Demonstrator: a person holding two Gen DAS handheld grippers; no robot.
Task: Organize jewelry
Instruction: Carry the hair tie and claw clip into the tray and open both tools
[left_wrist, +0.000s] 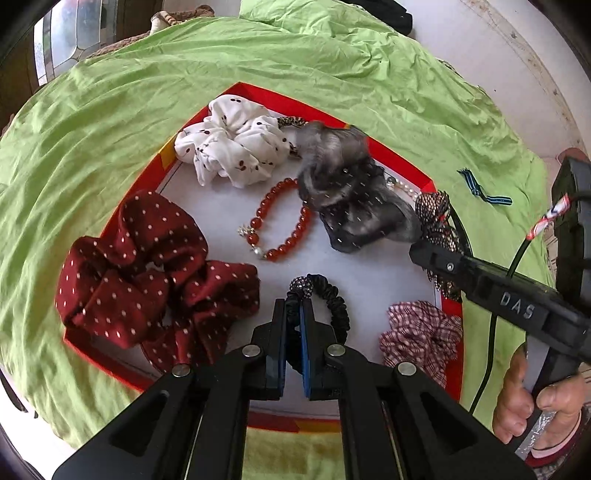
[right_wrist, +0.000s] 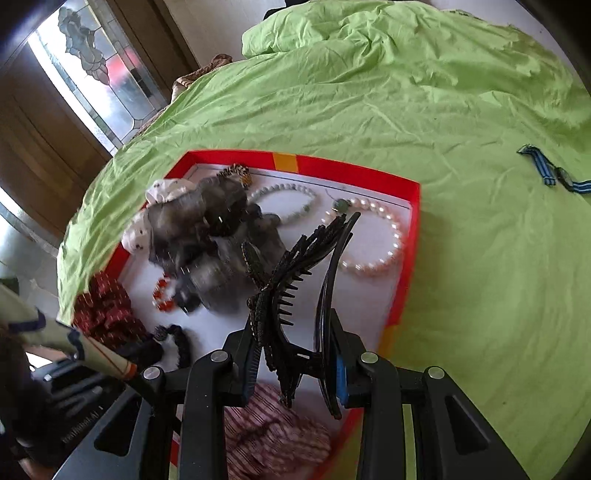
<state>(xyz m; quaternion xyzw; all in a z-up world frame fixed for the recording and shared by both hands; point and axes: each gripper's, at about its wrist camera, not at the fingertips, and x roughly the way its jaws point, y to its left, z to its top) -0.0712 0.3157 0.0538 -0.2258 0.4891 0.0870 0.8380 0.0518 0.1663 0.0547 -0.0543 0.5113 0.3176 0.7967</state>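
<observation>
Left gripper (left_wrist: 293, 314) clamped tight on the black beaded hair tie (left_wrist: 325, 295), down on the red tray's (left_wrist: 402, 158) white floor. Right gripper (right_wrist: 295, 369) pinching a black claw clip (right_wrist: 295, 280) over the same tray, jaws narrow-ish.

green bedsheet (right_wrist: 424, 110), stained-glass door (right_wrist: 92, 74)

Two wrist fisheye views — the left looked steeply down, close above the near end of a red-rimmed tray (left_wrist: 402, 157); the right looked from the tray's (right_wrist: 413, 229) right-hand near corner. Both shared the tray on green bedding (left_wrist: 110, 122).
</observation>
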